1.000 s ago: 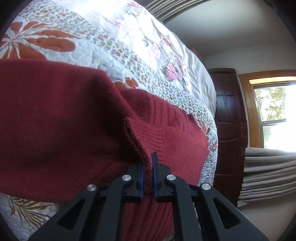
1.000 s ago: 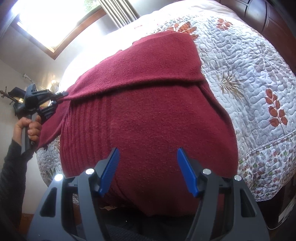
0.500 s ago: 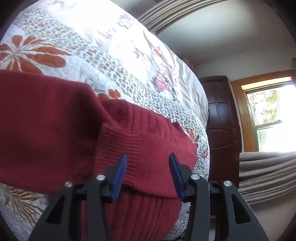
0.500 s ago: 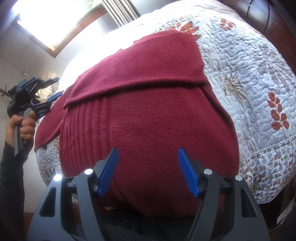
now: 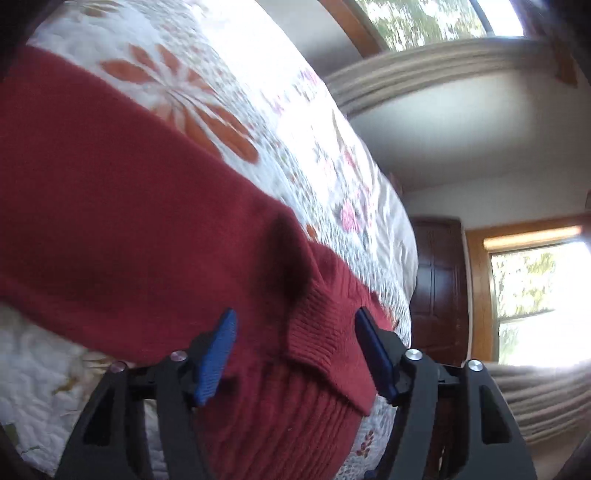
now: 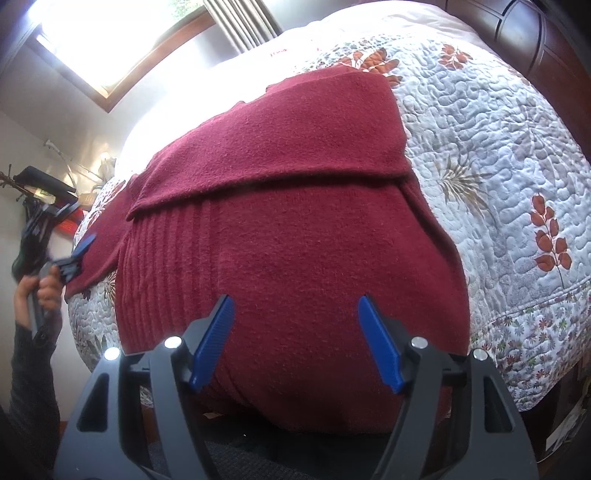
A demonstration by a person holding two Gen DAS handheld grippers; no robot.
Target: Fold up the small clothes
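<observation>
Across the quilted bed (image 6: 491, 155) lies the red sweater (image 6: 295, 236), one sleeve folded over. Both the left gripper (image 5: 295, 350) and right gripper (image 6: 295, 339) gape, empty (nothing pinched). Best to pinch the ribbed cuff (image 5: 325, 347) squarely, then fold it inward.

This is a bedroom in a home. Ahead of the jaws lies a bed (image 6: 480, 155) under a quilted floral bedspread (image 5: 229, 96), with a dark wooden headboard (image 6: 546, 48) beyond it. Wood-framed windows (image 5: 535, 280) with pale curtains (image 6: 240, 18) and a dark panelled door (image 5: 437, 284) line the walls.
</observation>
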